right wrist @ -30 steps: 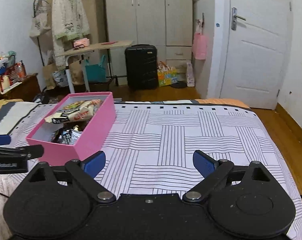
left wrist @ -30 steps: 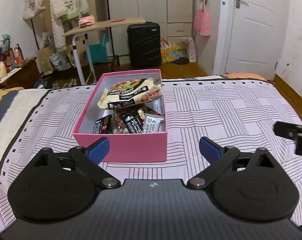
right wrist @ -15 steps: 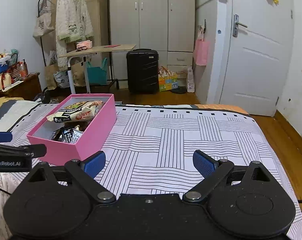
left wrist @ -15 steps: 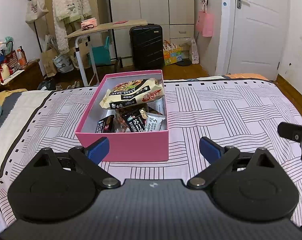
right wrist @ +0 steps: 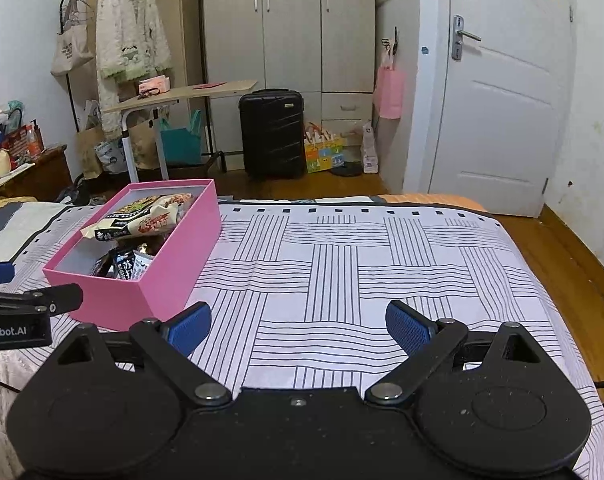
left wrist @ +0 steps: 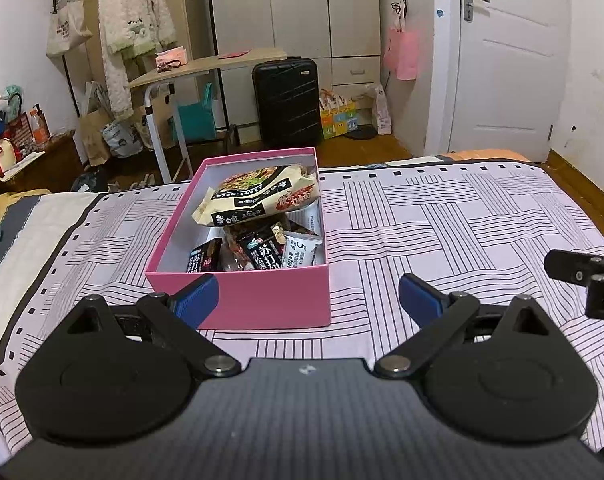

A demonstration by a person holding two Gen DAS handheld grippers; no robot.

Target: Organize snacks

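Note:
A pink box stands on the striped bedspread, seen also in the right wrist view. It holds a large noodle packet on top and several small dark snack packets at its near end. My left gripper is open and empty, just in front of the box's near wall. My right gripper is open and empty over bare bedspread to the right of the box. The right gripper's tip shows in the left wrist view.
The bed ends at a wooden floor on the far and right sides. Beyond it stand a black suitcase, a tilted side table, a wardrobe, a clothes rack and a white door.
Both grippers have risen and pulled back a little, so the box and room look slightly farther and lower. Both stay open and empty. The box and snacks have not moved.

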